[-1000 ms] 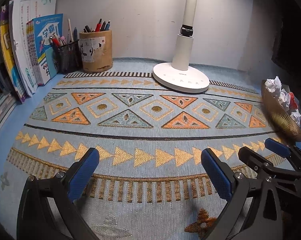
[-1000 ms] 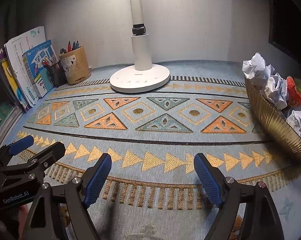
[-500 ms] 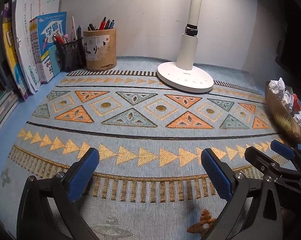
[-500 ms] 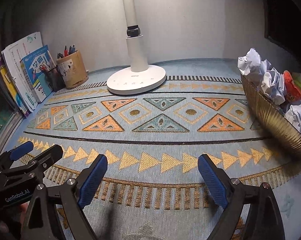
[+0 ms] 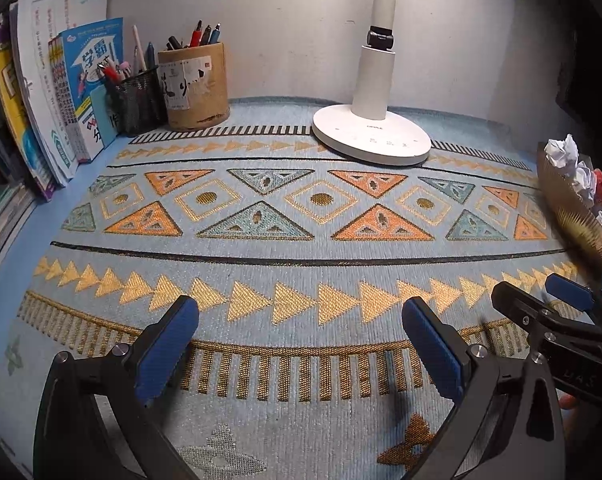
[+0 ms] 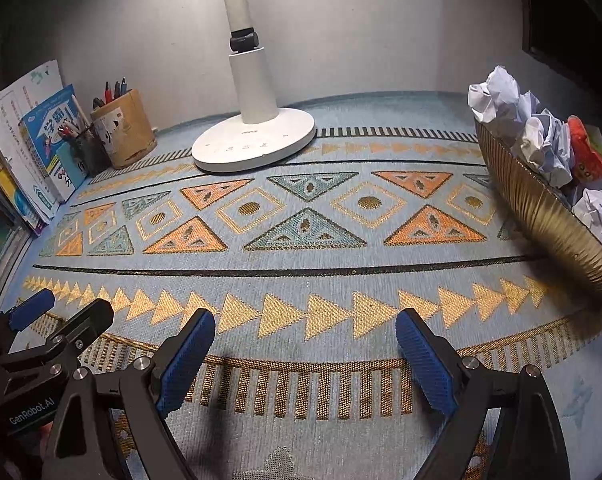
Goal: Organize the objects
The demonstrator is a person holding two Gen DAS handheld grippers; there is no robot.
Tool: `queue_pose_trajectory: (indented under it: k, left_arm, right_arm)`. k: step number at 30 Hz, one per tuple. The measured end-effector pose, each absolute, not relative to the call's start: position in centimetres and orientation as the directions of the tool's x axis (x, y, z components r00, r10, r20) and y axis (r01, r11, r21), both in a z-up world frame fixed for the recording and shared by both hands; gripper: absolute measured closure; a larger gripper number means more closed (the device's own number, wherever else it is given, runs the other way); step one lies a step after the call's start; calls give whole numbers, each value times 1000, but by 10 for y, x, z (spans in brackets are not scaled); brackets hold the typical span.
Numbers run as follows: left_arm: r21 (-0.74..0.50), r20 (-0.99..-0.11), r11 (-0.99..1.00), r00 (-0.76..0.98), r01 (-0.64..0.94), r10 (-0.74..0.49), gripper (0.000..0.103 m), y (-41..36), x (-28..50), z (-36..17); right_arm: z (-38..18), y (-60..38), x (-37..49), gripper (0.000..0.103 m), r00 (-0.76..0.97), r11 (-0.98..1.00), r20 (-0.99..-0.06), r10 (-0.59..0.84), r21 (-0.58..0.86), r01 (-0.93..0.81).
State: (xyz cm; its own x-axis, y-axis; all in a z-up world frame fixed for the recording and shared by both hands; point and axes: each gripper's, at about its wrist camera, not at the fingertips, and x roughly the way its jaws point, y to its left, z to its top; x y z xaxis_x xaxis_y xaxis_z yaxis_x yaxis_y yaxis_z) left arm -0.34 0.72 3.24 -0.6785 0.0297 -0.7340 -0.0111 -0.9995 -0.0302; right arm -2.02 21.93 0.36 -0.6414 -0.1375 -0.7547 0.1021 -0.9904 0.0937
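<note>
Both claws, left claw (image 5: 301,354) and right claw (image 6: 305,360), are released and hold nothing; the ribbed golden bowl (image 6: 549,224) of crumpled white paper balls (image 6: 513,116) lies to the right, nearer the right claw.

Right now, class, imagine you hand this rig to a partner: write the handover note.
Left gripper: open, empty, above the patterned woven mat.
Right gripper: open, empty, beside it.
Crumpled white paper balls sit in the ribbed gold bowl at right.
Pens stand in the round tan holder and black mesh cup; books upright at left.
White lamp base at back.
Nothing loose on the mat; tidying looks done.
</note>
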Motion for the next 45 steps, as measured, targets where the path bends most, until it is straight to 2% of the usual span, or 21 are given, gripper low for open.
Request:
queue_pose_trajectory:
  k: [7,12,19,45]
  left_arm:
    - [33,-775,-999,-632,-26,-9,1,15,-9,26]
    - [-12,-818,-1000,-575,-1,11,1,4,-20,19]
    - [-9,-815,-1000,-579,24,-6,1,3,-20,19]
    - [-5,-811,-1000,-586,14,-5,0,2,-20,19]
  right_arm:
    - [-4,217,-27,12,-594,-993,-796,-118,77,94]
    - [-7,210,-28,8,-581,-995,-809,-84,33,97]
    - [-9,205,-32,0,-558,-993,-827,-70,7,115]
    - [-10,202,-27,0,-585,-991,-808,-71,-12,136]
